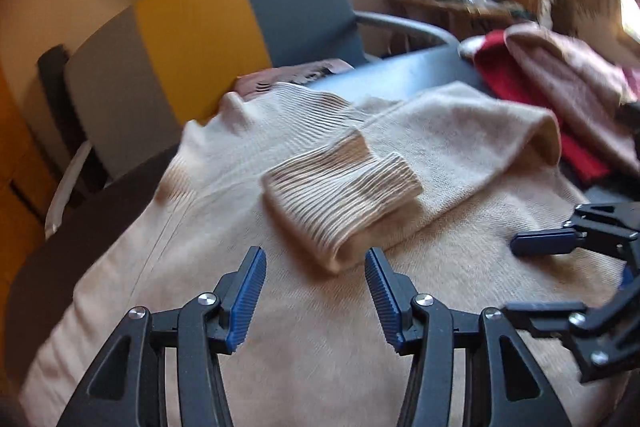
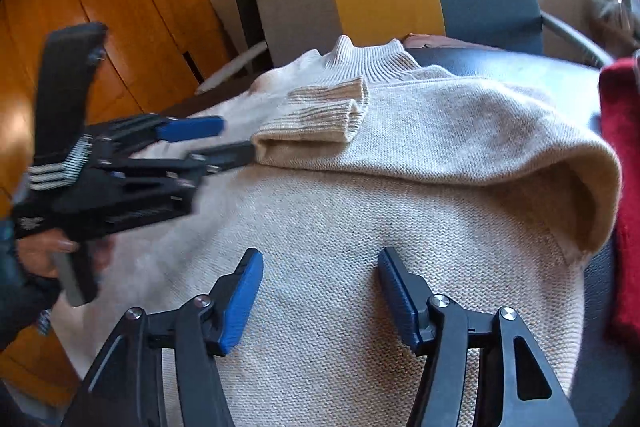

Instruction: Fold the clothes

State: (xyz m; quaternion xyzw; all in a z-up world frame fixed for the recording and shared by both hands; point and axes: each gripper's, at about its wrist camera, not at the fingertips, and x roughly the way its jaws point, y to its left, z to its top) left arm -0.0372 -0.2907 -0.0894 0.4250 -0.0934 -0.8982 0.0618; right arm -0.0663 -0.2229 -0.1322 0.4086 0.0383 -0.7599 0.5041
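A cream knit sweater (image 1: 280, 307) lies flat on a table, collar (image 2: 368, 59) at the far end. One sleeve is folded across the body, and its ribbed cuff (image 1: 340, 195) rests on the chest; the cuff also shows in the right wrist view (image 2: 324, 115). My left gripper (image 1: 316, 259) is open and empty just above the sweater, with the cuff right in front of its jaws. It also shows in the right wrist view (image 2: 236, 139). My right gripper (image 2: 320, 259) is open and empty above the sweater's lower body. It also shows in the left wrist view (image 1: 516, 275).
A grey, yellow and blue chair back (image 1: 200, 27) stands behind the table. A red garment (image 1: 516, 75) and a pink one (image 1: 568, 83) are piled at the right. A pink cloth (image 1: 288, 75) lies beyond the collar. Wooden floor (image 2: 120, 7) shows at the left.
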